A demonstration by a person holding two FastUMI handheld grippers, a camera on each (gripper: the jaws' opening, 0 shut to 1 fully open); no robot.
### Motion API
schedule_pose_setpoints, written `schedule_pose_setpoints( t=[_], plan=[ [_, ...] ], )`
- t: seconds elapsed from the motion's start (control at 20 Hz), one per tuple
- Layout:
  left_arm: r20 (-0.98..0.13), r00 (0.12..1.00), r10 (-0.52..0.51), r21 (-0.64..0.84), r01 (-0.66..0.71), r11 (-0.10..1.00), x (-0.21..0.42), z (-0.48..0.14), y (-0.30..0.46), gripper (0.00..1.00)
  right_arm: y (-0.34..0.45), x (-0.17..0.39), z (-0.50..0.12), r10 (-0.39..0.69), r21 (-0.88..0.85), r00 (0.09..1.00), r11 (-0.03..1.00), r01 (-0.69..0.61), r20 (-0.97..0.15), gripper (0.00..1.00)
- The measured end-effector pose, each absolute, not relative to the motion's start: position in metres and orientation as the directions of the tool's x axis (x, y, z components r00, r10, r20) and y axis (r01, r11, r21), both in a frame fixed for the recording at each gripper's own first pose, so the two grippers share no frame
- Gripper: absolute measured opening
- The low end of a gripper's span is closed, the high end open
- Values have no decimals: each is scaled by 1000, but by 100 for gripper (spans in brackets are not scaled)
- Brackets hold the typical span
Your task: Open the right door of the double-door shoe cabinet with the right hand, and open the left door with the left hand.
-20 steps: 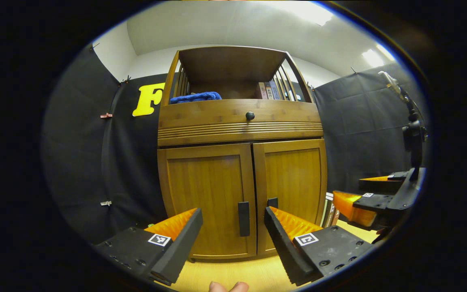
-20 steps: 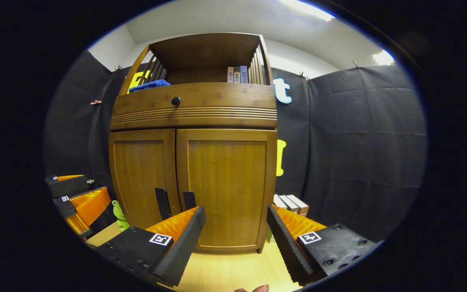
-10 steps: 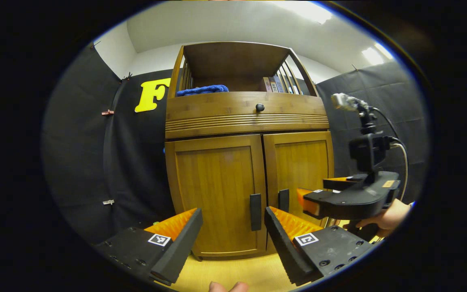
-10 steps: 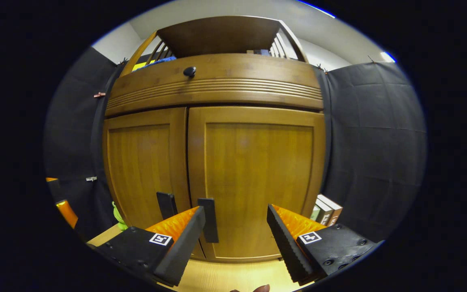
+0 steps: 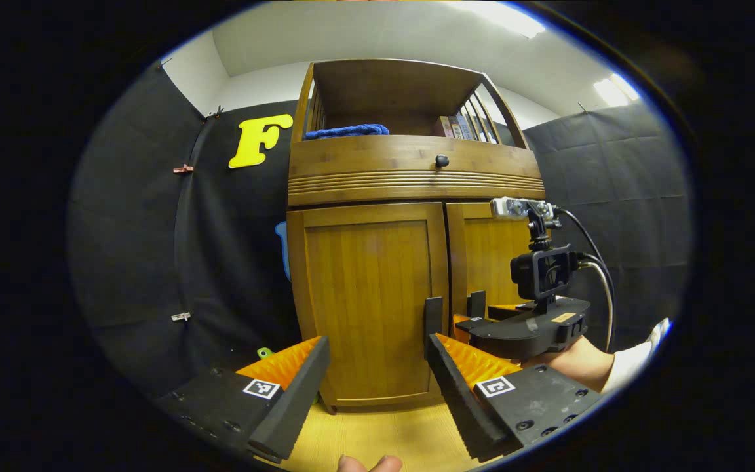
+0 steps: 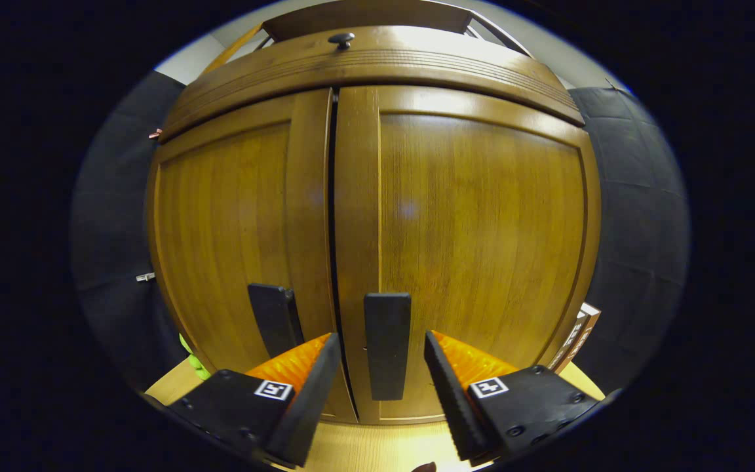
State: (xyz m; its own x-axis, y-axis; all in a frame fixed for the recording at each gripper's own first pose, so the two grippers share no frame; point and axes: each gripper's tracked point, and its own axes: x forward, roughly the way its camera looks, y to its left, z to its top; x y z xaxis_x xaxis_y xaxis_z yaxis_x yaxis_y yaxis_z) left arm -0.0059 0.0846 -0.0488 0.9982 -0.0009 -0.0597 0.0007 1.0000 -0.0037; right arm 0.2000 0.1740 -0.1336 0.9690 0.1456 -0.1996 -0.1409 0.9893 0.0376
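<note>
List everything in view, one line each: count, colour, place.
Shoe cabinet: one, brown wood, centre.
Doors: two, brown, shut; left door, right door.
Handles: two, black; left handle, right handle by the centre seam.
Drawer knob: one, dark, above doors.
Towel: one, blue, top shelf.
Books: several, top shelf right.
Left gripper: open, facing left door.
Right gripper: open, straddling right handle.

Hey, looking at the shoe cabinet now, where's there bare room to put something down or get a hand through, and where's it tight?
Bare floor lies in front of the left door. The top shelf is free between the blue towel and the books. It is crowded at the two handles: the right claw straddles the right handle.
</note>
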Motion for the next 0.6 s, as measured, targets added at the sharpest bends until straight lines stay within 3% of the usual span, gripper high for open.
schedule_pose_setpoints(
  t=[0.1,0.15,0.2,0.3,0.35,0.6],
  plan=[
    [-65,998,-2,-5,2,1000,-8,-50,88,93,170,210,-140,112,35,972,994,-107,-208,56],
    [-69,998,-1,-9,0,1000,-10,-51,90,93,168,209,-143,117,44,971,993,-110,-208,54],
    [-72,997,4,-14,-5,1000,-12,-51,93,93,167,210,-142,116,51,971,993,-108,-210,37],
    [-76,997,12,-22,-13,1000,-14,-51,97,93,168,211,-140,107,34,977,994,-103,-185,35],
    [-78,997,16,-24,-18,1000,-15,-52,98,93,167,209,-137,108,18,978,994,-106,-180,28],
    [-74,997,22,-36,-25,999,-14,-47,96,93,163,191,-135,162,72,965,986,-150,-208,26]
  ],
)
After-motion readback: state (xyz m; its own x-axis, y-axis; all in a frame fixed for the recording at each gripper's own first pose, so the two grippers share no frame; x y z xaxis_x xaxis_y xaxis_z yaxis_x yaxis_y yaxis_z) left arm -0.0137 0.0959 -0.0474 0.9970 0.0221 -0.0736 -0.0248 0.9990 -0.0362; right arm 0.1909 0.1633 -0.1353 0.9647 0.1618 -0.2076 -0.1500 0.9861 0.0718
